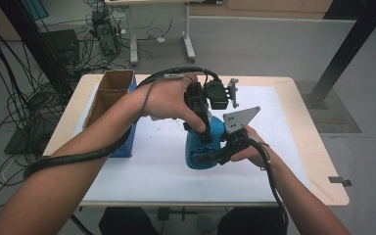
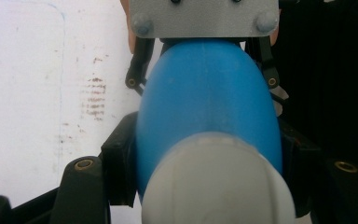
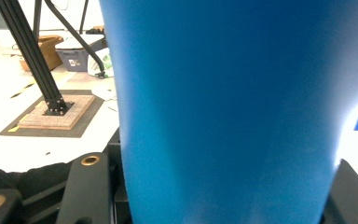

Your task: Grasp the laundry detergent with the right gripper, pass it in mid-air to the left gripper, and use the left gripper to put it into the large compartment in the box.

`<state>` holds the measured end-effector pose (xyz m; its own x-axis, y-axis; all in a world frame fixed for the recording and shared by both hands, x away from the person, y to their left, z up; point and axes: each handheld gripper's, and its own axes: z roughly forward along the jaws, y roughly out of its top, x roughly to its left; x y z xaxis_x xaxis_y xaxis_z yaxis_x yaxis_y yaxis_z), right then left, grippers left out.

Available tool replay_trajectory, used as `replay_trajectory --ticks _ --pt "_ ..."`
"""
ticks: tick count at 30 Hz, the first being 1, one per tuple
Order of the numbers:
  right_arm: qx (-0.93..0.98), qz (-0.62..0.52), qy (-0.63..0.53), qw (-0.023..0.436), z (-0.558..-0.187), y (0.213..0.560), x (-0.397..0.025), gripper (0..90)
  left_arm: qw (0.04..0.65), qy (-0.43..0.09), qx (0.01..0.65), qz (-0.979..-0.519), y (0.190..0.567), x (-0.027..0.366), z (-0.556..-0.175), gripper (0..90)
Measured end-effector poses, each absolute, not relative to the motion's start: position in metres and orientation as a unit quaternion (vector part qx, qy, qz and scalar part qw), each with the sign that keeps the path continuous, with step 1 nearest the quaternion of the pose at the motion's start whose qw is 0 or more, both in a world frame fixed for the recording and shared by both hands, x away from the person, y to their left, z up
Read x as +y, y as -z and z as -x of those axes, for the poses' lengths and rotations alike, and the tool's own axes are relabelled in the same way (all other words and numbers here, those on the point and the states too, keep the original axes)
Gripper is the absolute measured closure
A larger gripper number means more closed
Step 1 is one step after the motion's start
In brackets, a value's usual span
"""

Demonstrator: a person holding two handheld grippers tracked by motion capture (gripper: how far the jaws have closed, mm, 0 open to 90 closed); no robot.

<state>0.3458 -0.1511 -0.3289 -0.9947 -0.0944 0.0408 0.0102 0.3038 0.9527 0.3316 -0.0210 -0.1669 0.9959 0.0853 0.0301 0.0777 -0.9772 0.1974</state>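
A blue bottle [image 1: 216, 128] with a white cap [image 2: 216, 184] is held just above the white mat by both grippers. My left gripper [image 1: 199, 131] comes down from above and is shut on the blue bottle [image 2: 209, 93] near its cap end, one black jaw on each side. My right gripper [image 1: 211, 155] reaches in from the right under its grey plate [image 1: 241, 119] and is shut on the lower body of the blue bottle [image 3: 228, 93]. In the left gripper view that grey plate [image 2: 205, 18] sits at the bottle's far end.
An open cardboard box [image 1: 108, 95] with a blue side stands at the table's left. A white mat [image 1: 147, 171] covers most of the wooden table [image 1: 318, 156]. Cables and black frame posts [image 1: 352, 44] surround the table on the floor.
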Motion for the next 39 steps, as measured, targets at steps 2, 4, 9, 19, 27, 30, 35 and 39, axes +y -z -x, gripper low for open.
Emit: replay_trajectory --ticks 2,4,9,19,27,30,35,39 --pt "-0.806 -0.026 0.59 0.044 -0.3459 0.3288 -0.1511 42.1 0.099 -0.02 0.041 -0.994 0.1668 -0.0207 -0.3314 37.6" --pt "-0.807 -0.026 0.589 0.043 -0.3458 0.3287 -0.151 42.1 0.1 -0.02 0.042 -0.994 0.1672 -0.0205 -0.3313 37.6" --pt "-0.807 -0.027 0.589 0.044 -0.3457 0.329 -0.1501 42.1 0.098 -0.02 0.042 -0.994 0.1671 -0.0199 -0.331 37.6" --pt "-0.807 -0.028 0.588 0.043 -0.3455 0.328 -0.1495 42.1 0.097 -0.023 0.041 -0.994 0.1665 -0.0195 -0.3301 37.7" --pt "-0.808 -0.028 0.587 0.04 -0.3456 0.3285 -0.149 42.1 0.098 -0.026 0.042 -0.994 0.1672 -0.0192 -0.3294 37.7" --pt "-0.808 -0.029 0.588 0.04 -0.3459 0.328 -0.1493 42.1 0.099 -0.027 0.042 -0.994 0.1663 -0.0187 -0.3296 37.7" --pt "-0.808 -0.029 0.587 0.038 -0.3468 0.3273 -0.1491 42.1 0.096 -0.028 0.041 -0.994 0.1663 -0.0182 -0.3299 37.8" --pt "-0.809 -0.03 0.585 0.037 -0.3469 0.3276 -0.1485 42.1 0.095 -0.029 0.041 -0.994 0.1666 -0.0185 -0.33 37.8"
